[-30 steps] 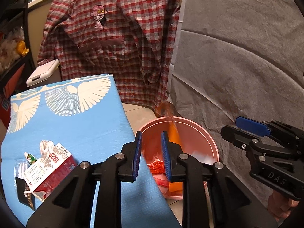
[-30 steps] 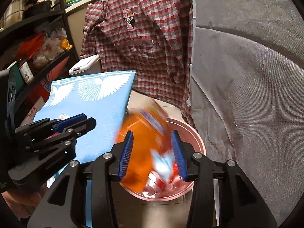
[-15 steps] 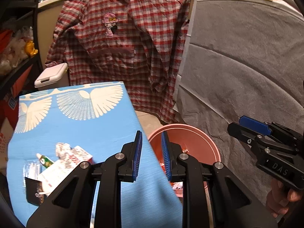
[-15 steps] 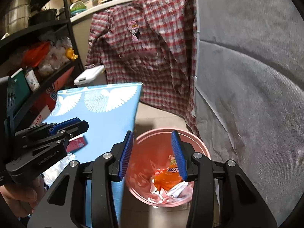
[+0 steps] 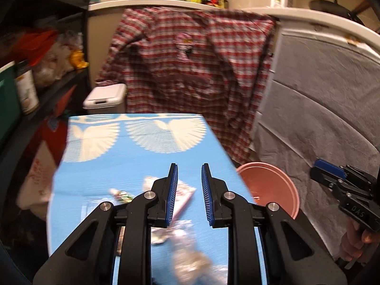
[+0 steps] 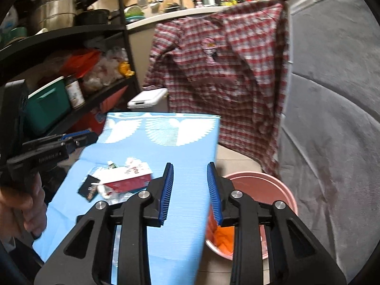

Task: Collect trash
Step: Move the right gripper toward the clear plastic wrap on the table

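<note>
Both grippers empty above the blue worktop (image 6: 185,156), trash still on it.

My left gripper (image 5: 189,196) and right gripper (image 6: 190,193) both have their fingers parted, holding nothing. The red-and-white carton (image 6: 129,178) lies on the worktop among blurred scraps I can't identify. The pink bucket (image 6: 282,187) beside the worktop holds an orange wrapper (image 6: 223,237), partly hidden behind my right fingers.

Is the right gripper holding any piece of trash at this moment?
No, the right gripper is open and nothing sits between its blue pads; only the blue tablecloth shows through the gap.
</note>
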`<move>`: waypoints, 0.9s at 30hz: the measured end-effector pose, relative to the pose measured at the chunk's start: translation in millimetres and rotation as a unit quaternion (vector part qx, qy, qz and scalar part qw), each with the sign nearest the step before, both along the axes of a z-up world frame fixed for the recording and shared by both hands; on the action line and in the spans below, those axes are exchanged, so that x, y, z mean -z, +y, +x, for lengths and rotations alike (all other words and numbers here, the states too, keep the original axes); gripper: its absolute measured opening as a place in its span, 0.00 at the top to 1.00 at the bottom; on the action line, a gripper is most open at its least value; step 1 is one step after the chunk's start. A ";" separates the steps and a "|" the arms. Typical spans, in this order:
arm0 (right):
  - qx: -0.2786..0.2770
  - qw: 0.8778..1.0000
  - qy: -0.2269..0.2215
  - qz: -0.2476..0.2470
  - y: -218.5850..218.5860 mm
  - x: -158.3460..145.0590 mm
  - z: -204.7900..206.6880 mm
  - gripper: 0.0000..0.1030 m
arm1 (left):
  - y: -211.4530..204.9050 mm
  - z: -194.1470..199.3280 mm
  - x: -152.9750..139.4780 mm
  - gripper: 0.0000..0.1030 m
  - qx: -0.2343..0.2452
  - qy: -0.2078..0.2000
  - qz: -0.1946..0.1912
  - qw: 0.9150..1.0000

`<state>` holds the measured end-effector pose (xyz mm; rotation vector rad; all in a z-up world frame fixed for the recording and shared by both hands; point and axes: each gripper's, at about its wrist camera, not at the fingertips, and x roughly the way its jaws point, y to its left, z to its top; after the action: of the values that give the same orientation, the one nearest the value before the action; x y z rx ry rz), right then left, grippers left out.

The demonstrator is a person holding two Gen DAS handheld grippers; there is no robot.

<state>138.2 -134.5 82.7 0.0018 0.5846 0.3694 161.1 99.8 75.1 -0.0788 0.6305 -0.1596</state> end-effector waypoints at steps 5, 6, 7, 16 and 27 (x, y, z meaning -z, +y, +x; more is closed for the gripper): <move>-0.038 0.999 0.006 0.007 24.5 3.2 -7.9 0.72 | 49.7 -14.8 -1.4 0.80 -0.031 0.002 0.002 1.000; -0.047 0.999 0.012 0.010 30.3 5.2 -8.6 0.72 | 60.5 -18.3 0.0 0.80 -0.037 0.005 0.003 0.999; -0.053 0.998 0.017 0.011 35.1 7.4 -9.3 0.72 | 69.2 -20.6 1.5 0.80 -0.042 0.007 0.004 0.999; -0.133 0.989 0.064 -0.021 108.0 44.5 -12.8 0.68 | 127.6 -27.1 16.6 0.80 -0.071 0.032 0.000 0.997; -0.174 0.973 0.130 -0.080 155.7 92.4 2.2 0.42 | 162.3 -7.4 52.8 0.80 -0.077 0.077 -0.006 0.994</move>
<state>140.4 21.2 -9.8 -0.2119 0.8768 0.6674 153.7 262.1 22.4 -0.1524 0.7747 -0.0089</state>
